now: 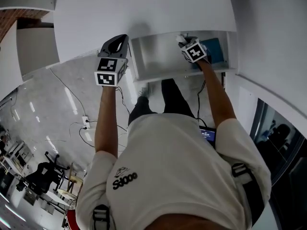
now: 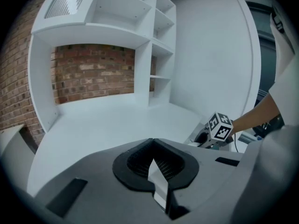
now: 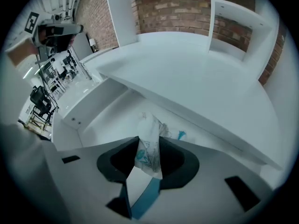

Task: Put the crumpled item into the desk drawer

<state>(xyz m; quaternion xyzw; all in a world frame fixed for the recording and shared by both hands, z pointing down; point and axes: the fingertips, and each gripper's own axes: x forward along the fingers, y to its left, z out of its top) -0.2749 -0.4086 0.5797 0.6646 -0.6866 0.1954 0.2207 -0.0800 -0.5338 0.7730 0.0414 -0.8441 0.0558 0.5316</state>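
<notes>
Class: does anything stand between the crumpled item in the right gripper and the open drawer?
Nothing visible does: the crumpled item, pinched in the right gripper jaws, hangs over the open drawer.

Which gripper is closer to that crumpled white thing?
Right. The right gripper is clamped on the crumpled item, holding it over the open drawer. The left gripper is closed and empty, outside the drawer beside its left edge.
</notes>
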